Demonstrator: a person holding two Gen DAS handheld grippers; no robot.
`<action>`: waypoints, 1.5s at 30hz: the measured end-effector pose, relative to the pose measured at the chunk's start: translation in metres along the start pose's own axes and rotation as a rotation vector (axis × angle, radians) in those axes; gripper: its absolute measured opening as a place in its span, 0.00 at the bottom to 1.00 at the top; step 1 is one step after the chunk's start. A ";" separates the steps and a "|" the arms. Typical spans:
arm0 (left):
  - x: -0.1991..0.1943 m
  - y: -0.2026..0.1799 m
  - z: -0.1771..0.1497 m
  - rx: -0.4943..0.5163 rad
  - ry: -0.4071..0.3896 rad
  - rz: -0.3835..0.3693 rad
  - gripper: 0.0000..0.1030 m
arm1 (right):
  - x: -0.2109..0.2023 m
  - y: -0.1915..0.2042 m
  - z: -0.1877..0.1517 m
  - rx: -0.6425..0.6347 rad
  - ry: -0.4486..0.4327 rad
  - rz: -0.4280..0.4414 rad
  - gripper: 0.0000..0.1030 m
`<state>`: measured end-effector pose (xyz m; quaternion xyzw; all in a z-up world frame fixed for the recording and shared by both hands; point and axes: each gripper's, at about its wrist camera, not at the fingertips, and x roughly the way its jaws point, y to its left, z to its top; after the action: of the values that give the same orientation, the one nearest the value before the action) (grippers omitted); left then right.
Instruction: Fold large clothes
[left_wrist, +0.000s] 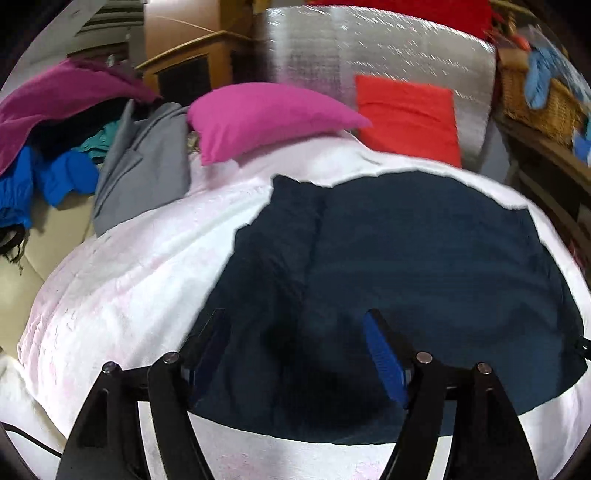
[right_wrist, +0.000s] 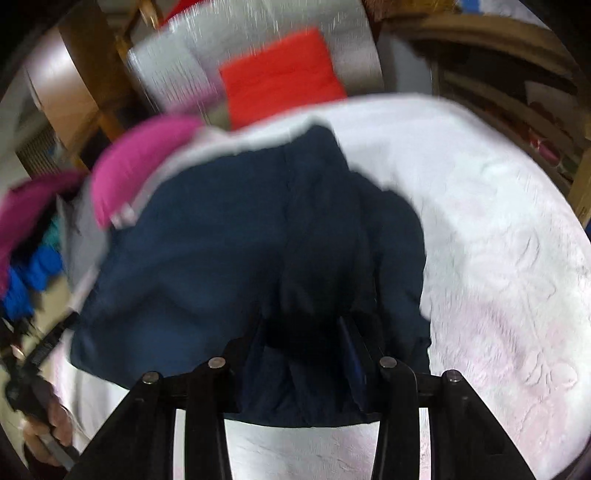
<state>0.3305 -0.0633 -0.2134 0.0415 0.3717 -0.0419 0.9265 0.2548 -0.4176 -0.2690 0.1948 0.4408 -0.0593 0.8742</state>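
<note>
The left gripper (left_wrist: 295, 354) hangs just above the dark blue garment (left_wrist: 406, 258), its jaws spread wide with nothing between them. The right gripper (right_wrist: 301, 343) has its jaws apart too, with a bunched fold of the garment lying between them; whether they pinch it I cannot tell. The garment lies spread on the white bedcover (left_wrist: 129, 266), near a pink pillow (left_wrist: 266, 114) and a red pillow (left_wrist: 406, 114).
</note>
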 end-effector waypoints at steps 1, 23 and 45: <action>0.003 -0.003 -0.001 0.021 0.005 0.009 0.73 | 0.007 -0.002 0.000 0.007 0.029 -0.005 0.43; 0.003 -0.016 0.004 0.070 -0.019 0.034 0.73 | 0.026 0.021 0.027 -0.015 0.032 0.004 0.46; 0.013 -0.019 0.004 0.047 0.044 0.012 0.75 | 0.006 0.014 0.028 0.057 -0.007 0.067 0.49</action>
<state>0.3407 -0.0835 -0.2206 0.0662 0.3908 -0.0444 0.9170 0.2837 -0.4150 -0.2545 0.2340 0.4292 -0.0434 0.8713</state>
